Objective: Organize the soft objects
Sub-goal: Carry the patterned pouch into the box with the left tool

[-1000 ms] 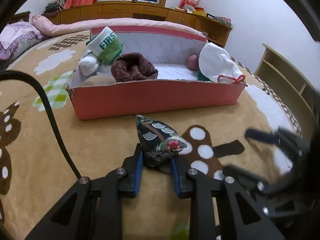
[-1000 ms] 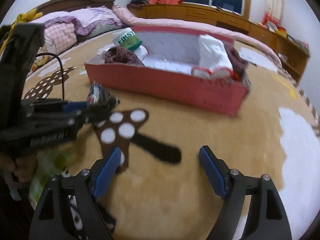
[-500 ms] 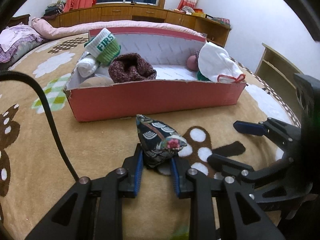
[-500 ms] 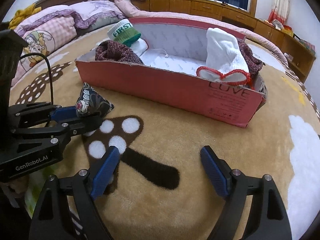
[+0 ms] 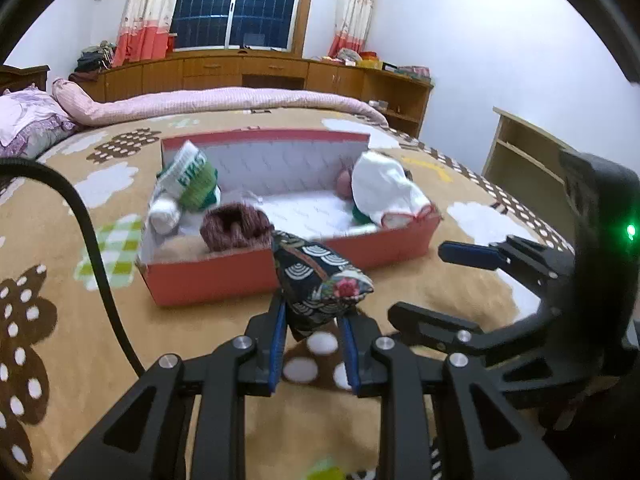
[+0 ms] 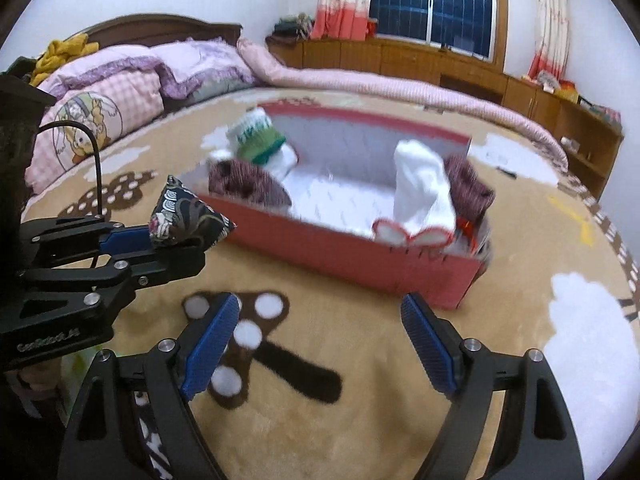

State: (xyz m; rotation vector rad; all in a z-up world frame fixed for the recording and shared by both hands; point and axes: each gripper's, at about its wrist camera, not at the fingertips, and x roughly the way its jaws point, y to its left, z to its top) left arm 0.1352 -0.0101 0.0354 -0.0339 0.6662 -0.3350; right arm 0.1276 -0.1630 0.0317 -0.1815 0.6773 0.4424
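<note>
Right wrist only: yellow cloth [image 6: 66, 49] on headboard [image 6: 160, 28]

It was a home bedroom. A bed with a dark wooden headboard [image 6: 160, 28] carried pink and purple pillows [image 6: 132, 76], a rolled pink quilt [image 5: 224, 100] and a tan patterned blanket [image 6: 360, 432]. Wooden cabinets [image 5: 248, 72] ran beneath a curtained window [image 5: 236, 4], dark outside.
</note>
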